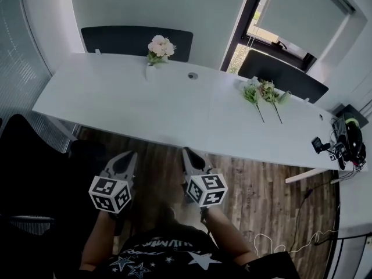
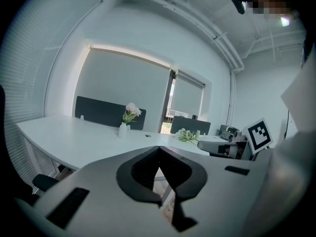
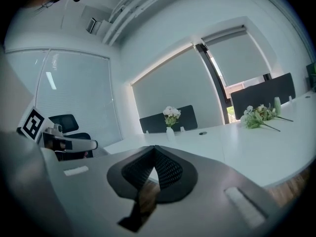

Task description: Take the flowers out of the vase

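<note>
Vase (image 1: 150, 72) slim, blooms (image 1: 161, 46) rounded, tabletop (image 1: 116, 100) smooth

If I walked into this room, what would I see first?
Probably the pink flowers standing in a small white vase at the far edge of the long white table. A loose bunch lies on the table to the right. Up close, the left tool and right tool are shut and empty.

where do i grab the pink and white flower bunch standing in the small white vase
I'd pinch the green stems just above the small white vase, level, from the near side: the pink and white flower bunch stands upright, blooms on top.
</note>
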Motion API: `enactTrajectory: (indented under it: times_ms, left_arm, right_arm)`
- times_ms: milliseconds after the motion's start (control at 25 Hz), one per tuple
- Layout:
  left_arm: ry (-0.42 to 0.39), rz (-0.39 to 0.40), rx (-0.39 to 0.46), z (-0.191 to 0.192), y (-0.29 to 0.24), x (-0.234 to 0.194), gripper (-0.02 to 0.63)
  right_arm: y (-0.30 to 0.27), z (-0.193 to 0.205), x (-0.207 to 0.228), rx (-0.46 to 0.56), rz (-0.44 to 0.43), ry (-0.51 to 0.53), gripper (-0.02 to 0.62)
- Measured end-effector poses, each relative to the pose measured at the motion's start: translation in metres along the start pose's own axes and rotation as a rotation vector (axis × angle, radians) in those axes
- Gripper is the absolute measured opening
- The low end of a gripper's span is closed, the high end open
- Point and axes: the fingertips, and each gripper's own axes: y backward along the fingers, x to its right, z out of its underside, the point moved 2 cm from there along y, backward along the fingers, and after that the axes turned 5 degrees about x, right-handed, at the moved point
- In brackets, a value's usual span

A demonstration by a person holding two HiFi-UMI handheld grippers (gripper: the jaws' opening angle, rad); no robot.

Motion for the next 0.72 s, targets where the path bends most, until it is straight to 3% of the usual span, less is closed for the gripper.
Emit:
enactTrajectory:
  times_ms: [520, 720]
  left_arm:
    - [-0.009, -0.06, 0.008, -0.017, -0.05, -0.009, 0.009]
    - [-0.015, -0.071, 0.021, -0.027, -0.059, -0.02, 0.008]
  right_arm:
    - [-0.04, -0.007, 0.038, -0.039, -0.076, -0.016, -0.002]
    - [-0.05, -0.006, 0.046, -0.039, -0.051, -0.008, -0.002]
